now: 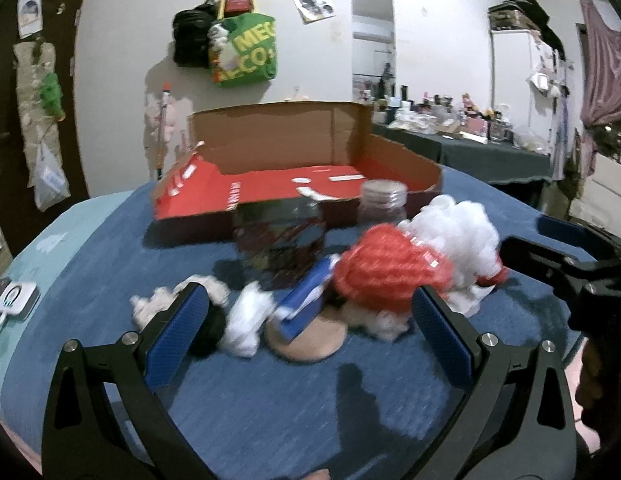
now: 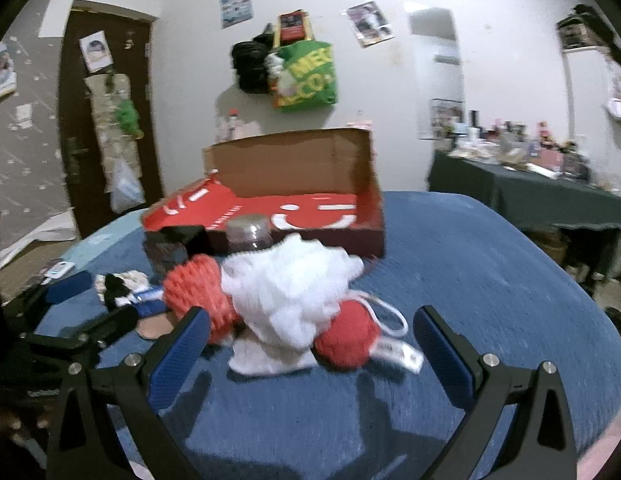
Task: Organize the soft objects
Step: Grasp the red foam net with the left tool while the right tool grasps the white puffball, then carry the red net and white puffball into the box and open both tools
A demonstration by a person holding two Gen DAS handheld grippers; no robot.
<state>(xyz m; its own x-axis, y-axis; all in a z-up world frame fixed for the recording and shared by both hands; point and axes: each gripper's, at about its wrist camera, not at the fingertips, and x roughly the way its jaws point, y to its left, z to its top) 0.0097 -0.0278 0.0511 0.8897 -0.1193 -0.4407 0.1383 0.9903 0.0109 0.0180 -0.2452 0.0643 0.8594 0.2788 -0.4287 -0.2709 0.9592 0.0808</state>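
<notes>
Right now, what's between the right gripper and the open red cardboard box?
In the right wrist view, the right gripper faces a white mesh puff flanked by two red knitted balls; behind them a clear lidded jar stands before the open red cardboard box.

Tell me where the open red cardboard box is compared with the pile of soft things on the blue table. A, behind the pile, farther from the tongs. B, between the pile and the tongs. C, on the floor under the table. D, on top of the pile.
A: the red cardboard box sits on the blue table beyond the white puff and red knit pieces, away from the open right tongs.
</notes>
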